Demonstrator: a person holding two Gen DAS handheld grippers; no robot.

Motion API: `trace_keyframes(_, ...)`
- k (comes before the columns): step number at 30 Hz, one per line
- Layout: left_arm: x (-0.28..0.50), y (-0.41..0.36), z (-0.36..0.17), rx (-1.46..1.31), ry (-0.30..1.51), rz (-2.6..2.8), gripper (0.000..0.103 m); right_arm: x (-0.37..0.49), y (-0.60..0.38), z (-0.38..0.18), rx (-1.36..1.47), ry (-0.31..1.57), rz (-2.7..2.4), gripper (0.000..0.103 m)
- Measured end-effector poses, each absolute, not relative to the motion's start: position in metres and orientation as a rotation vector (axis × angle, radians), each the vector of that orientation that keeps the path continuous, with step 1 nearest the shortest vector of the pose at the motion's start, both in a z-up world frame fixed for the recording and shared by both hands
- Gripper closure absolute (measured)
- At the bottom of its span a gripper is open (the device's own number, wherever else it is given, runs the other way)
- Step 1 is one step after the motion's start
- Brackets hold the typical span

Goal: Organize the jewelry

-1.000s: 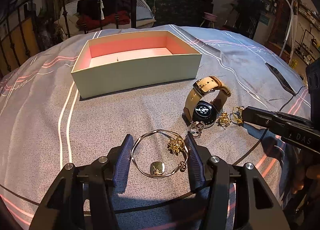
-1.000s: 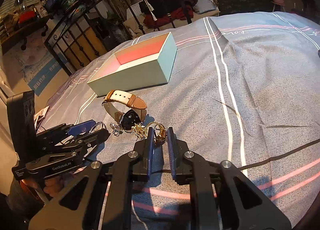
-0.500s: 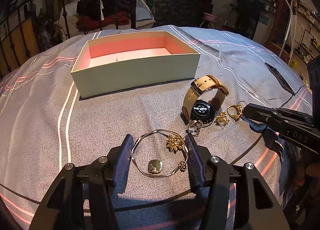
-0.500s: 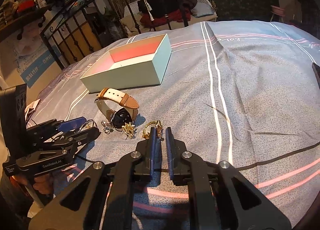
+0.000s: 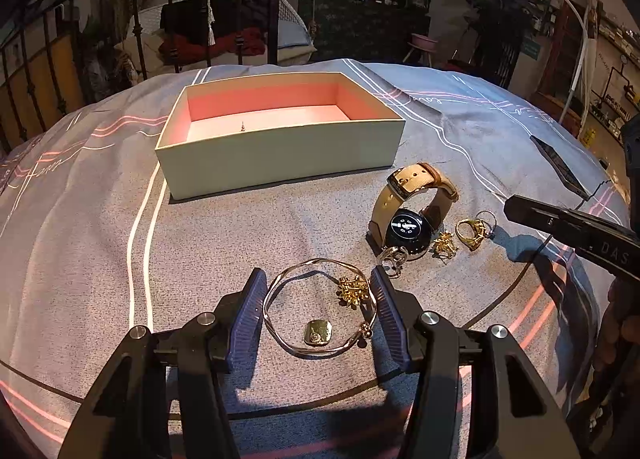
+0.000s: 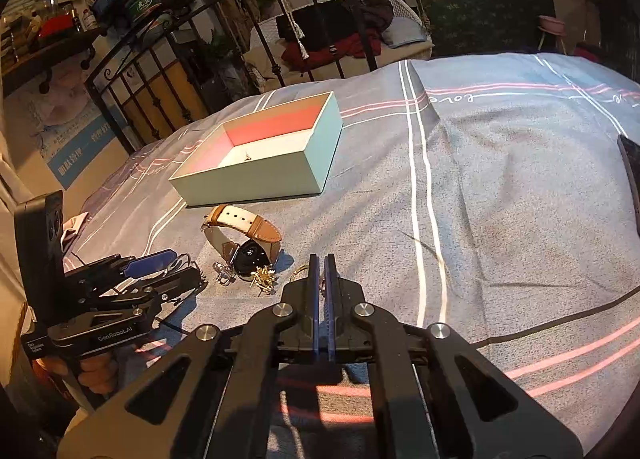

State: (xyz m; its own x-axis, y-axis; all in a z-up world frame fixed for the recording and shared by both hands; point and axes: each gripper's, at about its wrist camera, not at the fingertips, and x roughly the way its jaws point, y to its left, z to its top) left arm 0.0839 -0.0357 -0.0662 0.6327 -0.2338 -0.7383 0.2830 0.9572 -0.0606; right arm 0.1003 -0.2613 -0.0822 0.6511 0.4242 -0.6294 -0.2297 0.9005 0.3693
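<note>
My left gripper (image 5: 318, 295) is open, its blue pads either side of a thin gold bangle (image 5: 320, 311) lying on the bedspread with a gold flower charm (image 5: 353, 289) and a small square pendant (image 5: 318, 333). A tan-strap watch (image 5: 408, 211), a silver ring (image 5: 394, 257), a gold earring cluster (image 5: 444, 245) and a gold ring (image 5: 472, 231) lie to the right. My right gripper (image 6: 319, 263) is shut and empty just behind the gold ring (image 6: 300, 271), which its fingers mostly hide. The open mint box (image 5: 280, 155) with pink lining stands beyond, holding one small stud (image 5: 242, 127).
A dark phone (image 5: 560, 167) with a cable lies at the right edge of the grey striped bedspread (image 5: 100, 219). A black iron bed frame (image 6: 160, 71) and clutter stand behind the box. The right gripper's body (image 5: 572, 227) reaches in from the right in the left wrist view.
My right gripper has closed its fingers and drawn back slightly from the gold ring, which stays on the bedspread. The left gripper has stayed around the bangle.
</note>
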Motion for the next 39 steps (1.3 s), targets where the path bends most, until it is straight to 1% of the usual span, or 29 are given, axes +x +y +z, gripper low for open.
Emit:
trace_keyframes(4, 0.084, -0.035, -0.069, 0.061, 0.845, -0.300, 0.050, 0.107, -0.263, -0.091, 0.268, 0.816, 0.338, 0.091)
trace_keyframes(7, 0.084, -0.035, -0.070, 0.062, 0.846, -0.301, 0.050, 0.113, -0.264, -0.097, 0.311, 0.826, 0.352, 0.089)
trace_keyframes(12, 0.085, -0.035, -0.071, 0.063, 0.845, -0.301, 0.050, 0.118, -0.257, -0.100, 0.289, 0.846, 0.369, 0.089)
trace_keyframes(13, 0.084, -0.035, -0.071, 0.064, 0.843, -0.301, 0.050, 0.117, -0.255, -0.098, 0.279, 0.839, 0.369, 0.095)
trace_keyframes(14, 0.084, -0.035, -0.071, 0.064, 0.841, -0.301, 0.050, 0.115, -0.255, -0.097, 0.276, 0.831, 0.370, 0.096)
trace_keyframes(21, 0.078, -0.034, -0.064, 0.065, 0.815, -0.300, 0.050, 0.098, -0.255, -0.066, 0.254, 0.719, 0.381, 0.096)
trace_keyframes(27, 0.076, -0.031, -0.058, 0.059, 0.802, -0.299, 0.050, 0.092, -0.258, -0.056, 0.269, 0.688, 0.400, 0.096)
trace_keyframes(34, 0.075, -0.028, -0.053, 0.049, 0.790, -0.294, 0.050, 0.087, -0.268, -0.054, 0.328, 0.671, 0.431, 0.096)
trace_keyframes(39, 0.076, -0.029, -0.057, 0.040, 0.806, -0.300, 0.050, 0.098, -0.268, -0.069, 0.316, 0.752, 0.412, 0.096)
